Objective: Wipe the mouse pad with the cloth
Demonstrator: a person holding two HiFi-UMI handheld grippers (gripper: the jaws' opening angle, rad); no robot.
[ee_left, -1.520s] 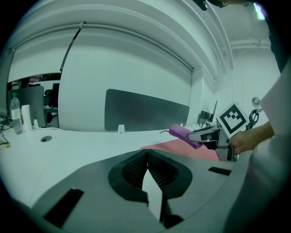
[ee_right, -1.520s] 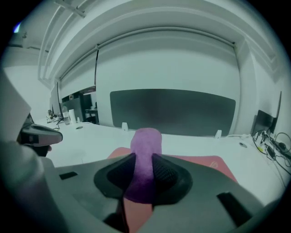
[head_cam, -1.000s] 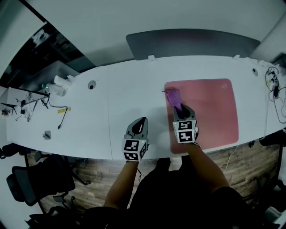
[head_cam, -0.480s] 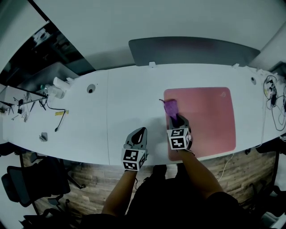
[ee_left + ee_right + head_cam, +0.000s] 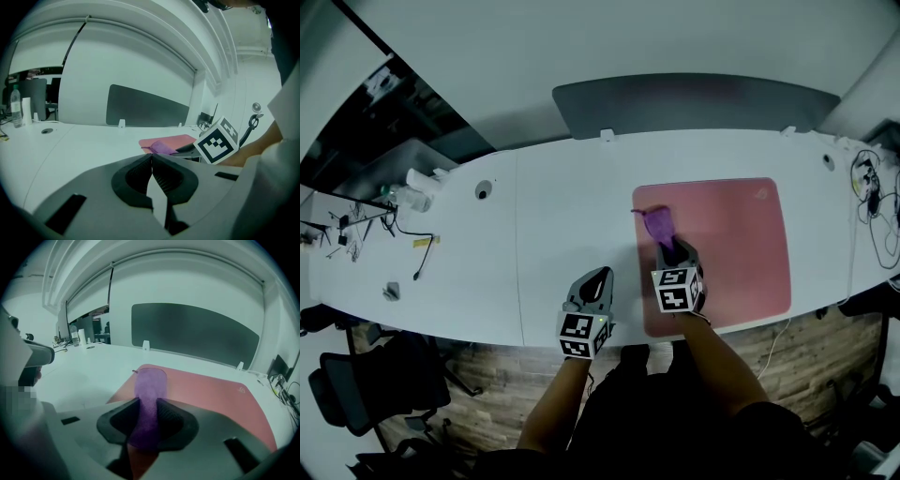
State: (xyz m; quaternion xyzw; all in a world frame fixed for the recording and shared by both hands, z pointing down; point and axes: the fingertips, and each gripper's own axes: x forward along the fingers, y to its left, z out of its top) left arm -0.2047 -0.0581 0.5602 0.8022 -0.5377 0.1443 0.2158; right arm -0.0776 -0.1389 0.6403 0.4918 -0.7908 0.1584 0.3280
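Observation:
A pink mouse pad [image 5: 731, 244] lies on the white desk [image 5: 562, 216], right of centre. My right gripper [image 5: 672, 251] is shut on a purple cloth [image 5: 657, 223], which trails forward from the jaws onto the pad's left part. In the right gripper view the purple cloth [image 5: 149, 394] runs between the jaws onto the mouse pad [image 5: 206, 390]. My left gripper [image 5: 592, 279] rests shut and empty over the desk, left of the pad. From the left gripper view, the cloth [image 5: 161, 147] and pad [image 5: 171, 139] show ahead to the right.
A dark grey divider panel [image 5: 694, 98] stands behind the desk. Bottles [image 5: 417, 187] and cables [image 5: 412, 239] lie at the far left, more cables [image 5: 872, 187] at the right end. A round cable hole [image 5: 483, 190] is left of centre. A desk seam [image 5: 518, 244] runs front to back.
The right gripper with the cloth has drawn back toward me along the pad's left part since a second ago, then stayed about still. The left gripper has kept its place.

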